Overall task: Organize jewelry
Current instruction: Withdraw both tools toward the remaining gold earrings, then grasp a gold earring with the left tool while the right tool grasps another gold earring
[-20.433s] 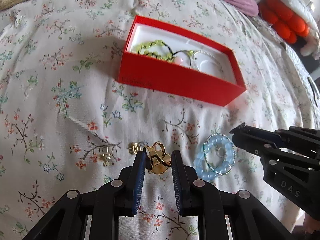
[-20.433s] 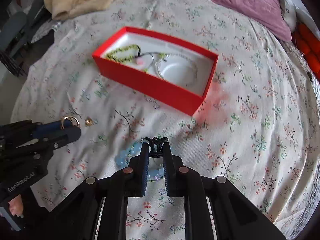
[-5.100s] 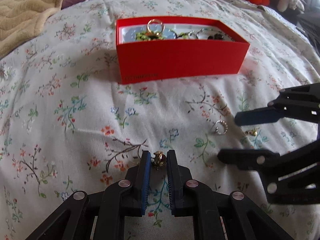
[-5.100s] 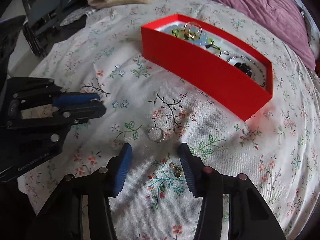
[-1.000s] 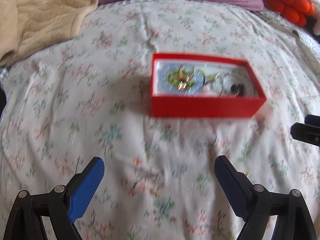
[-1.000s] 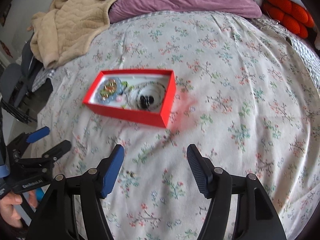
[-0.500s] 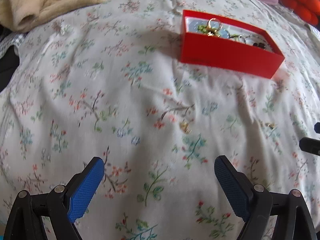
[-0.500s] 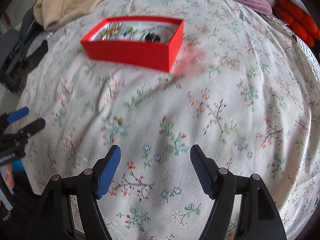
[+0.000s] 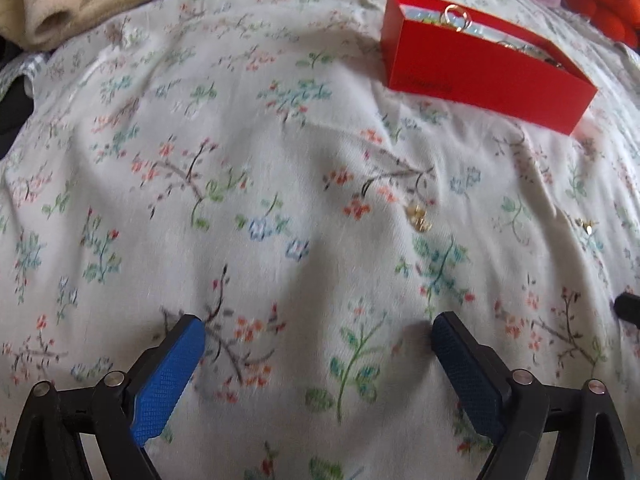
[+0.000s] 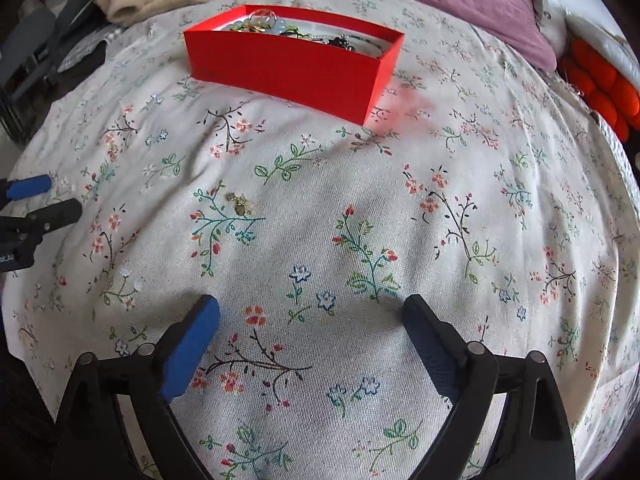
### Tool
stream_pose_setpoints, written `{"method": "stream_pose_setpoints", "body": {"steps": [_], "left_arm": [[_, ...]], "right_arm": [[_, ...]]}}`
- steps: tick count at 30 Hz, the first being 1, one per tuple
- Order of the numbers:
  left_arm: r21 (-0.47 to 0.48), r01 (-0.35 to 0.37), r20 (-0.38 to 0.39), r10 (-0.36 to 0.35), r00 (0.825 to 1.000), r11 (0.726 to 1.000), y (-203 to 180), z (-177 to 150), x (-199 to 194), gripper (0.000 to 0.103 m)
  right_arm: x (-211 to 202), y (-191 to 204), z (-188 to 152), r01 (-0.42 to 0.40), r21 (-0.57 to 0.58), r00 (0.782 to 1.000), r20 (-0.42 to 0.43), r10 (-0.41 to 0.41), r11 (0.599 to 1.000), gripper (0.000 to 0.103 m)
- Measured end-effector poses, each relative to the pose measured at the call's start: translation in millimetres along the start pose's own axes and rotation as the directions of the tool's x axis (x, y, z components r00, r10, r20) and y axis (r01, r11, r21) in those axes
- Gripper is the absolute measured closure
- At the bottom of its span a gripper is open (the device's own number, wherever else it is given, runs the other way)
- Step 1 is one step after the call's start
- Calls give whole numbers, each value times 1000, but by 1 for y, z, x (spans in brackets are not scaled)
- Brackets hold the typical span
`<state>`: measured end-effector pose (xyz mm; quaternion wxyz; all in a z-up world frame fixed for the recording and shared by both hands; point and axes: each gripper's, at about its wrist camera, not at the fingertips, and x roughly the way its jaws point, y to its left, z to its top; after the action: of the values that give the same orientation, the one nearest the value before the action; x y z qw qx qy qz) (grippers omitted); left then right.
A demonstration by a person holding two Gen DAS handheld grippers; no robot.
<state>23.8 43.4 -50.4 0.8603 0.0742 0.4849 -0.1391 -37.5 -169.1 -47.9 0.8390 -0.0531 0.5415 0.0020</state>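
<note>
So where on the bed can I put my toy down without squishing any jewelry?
Best is the floral cover right of the small gold earring, below the red box. The box is crowded with jewelry. Another tiny gold piece lies further over.

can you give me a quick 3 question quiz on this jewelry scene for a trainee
1. True or false: the left gripper is shut on a piece of jewelry.
2. Where does the gold ring sit? A) on the bedspread B) in the red box C) between the right gripper's fingers
3. Fill in: the small gold piece lies loose on the floral ____.

Key
1. False: its jaws are wide apart with nothing between them.
2. B, sticking up above the box's rim.
3. Bedspread, nearer the grippers than the box is, touching neither.
</note>
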Motion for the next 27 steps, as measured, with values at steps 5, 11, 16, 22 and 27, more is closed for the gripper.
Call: {"method": "stream_pose_setpoints", "body": {"steps": [5, 11, 16, 22, 27], "left_arm": [[34, 57, 36, -58, 998, 998, -13, 6, -1, 19], [82, 104, 66, -110, 992, 991, -28, 11, -3, 44], [25, 156, 77, -158, 984, 987, -22, 16, -2, 60], [17, 187, 79, -187, 979, 982, -24, 21, 7, 71], [33, 166, 88, -168, 982, 986, -29, 23, 13, 75]], "right_arm": [[4, -8, 6, -15, 19, 1000, -11, 16, 1000, 5], [5, -7, 10, -9, 12, 1000, -18, 9, 1000, 4], [5, -7, 12, -12, 10, 1000, -21, 12, 1000, 4], [7, -7, 14, -10, 11, 1000, -21, 11, 1000, 4], [8, -5, 17, -7, 13, 1000, -20, 7, 1000, 4]]}}
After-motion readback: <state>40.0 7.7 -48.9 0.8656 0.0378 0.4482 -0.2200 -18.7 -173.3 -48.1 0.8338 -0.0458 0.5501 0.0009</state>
